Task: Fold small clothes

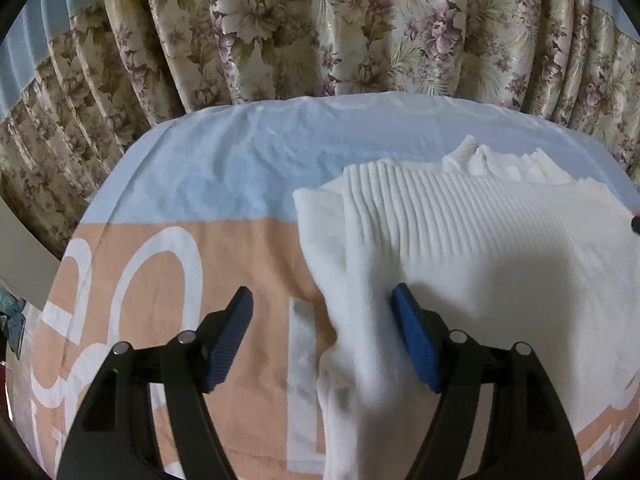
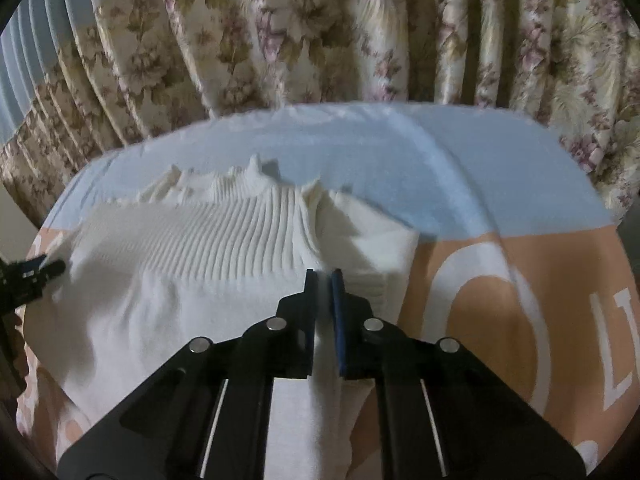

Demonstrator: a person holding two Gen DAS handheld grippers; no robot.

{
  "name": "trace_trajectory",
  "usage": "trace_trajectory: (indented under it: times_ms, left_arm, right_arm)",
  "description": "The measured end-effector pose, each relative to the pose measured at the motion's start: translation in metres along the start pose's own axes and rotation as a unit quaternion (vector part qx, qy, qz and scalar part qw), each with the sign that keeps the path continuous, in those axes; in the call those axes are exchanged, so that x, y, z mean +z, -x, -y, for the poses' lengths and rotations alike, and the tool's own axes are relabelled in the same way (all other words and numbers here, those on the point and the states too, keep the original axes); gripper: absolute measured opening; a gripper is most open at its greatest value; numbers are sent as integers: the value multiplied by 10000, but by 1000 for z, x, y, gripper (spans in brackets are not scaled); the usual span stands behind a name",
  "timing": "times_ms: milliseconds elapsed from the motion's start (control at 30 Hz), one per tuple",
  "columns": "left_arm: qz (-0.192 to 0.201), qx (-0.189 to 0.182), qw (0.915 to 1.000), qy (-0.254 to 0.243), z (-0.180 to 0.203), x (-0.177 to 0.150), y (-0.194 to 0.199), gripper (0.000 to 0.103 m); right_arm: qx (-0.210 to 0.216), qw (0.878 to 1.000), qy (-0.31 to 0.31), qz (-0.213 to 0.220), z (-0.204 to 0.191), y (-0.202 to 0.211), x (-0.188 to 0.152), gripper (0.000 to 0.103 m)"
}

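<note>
Both wrist cameras looked forward, low and close over the bed, toward the floral curtain. Both views shared the white garment.

Dim, soft shadows, fisheye edges, slight blur.

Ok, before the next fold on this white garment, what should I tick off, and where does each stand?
1. Right gripper shut on the garment: ok, fabric is pinched between its pads.
2. Left gripper has a hold: not ok, open, with the garment's left edge lying between its fingers.
3. Garment flat on the sheet: not ok, the ribbed far end is bunched into peaks.
4. Grippers apart from each other: ok, they sit at opposite sides.
5. Fold line set: cannot tell.
6. Room on the sheet beside the garment: ok.
</note>
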State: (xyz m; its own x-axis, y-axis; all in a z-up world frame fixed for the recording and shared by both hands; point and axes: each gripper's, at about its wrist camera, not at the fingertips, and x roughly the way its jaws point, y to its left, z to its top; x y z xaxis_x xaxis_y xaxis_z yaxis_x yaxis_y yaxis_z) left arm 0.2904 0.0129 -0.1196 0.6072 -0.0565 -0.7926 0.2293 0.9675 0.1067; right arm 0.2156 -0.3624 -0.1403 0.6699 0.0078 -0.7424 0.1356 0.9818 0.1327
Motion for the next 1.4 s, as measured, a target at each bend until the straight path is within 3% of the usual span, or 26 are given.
trace_trajectory:
  times_ms: [100,300,400,467,567,633,833,1000,1100,1400]
  left_arm:
    - [11,-16,10000,3,2,-3,3,73]
    - [-65,-191,9995,248,-11,-6,-6,81]
    - [-1,-145,9996,229,-11,-5,2,81]
    - [78,50,10000,27,-2,-6,13,80]
    - [207,137,9996,-164,12,-9,29,81]
    - [284,240,9991,-227,25,-14,42,89]
    - [152,395,9990,-168,57,-32,52,97]
    - [57,538,9979,-356,79,-42,47,97]
    - [-95,538,9980,-310,77,-44,39,97]
    - [-379,455,9982,-132,68,-54,25,97]
  right_arm:
    - [-73,9998,-127,156,6,7,-1,7]
    - [-53,9997,-224,-69,16,-7,-14,8]
    - [237,9988,-421,-53,22,2,-12,22]
    - [320,9988,-372,45,20,16,-11,37]
    - [200,9997,-20,141,4,35,-13,43]
    - [175,9996,200,103,-11,41,-20,50]
    - [32,9971,754,47,-67,39,-53,60]
    - [262,9971,701,-116,-88,28,-68,64]
    - [195,9965,800,-166,-93,24,-74,65]
    - [-191,9958,881,-182,-58,31,-85,63]
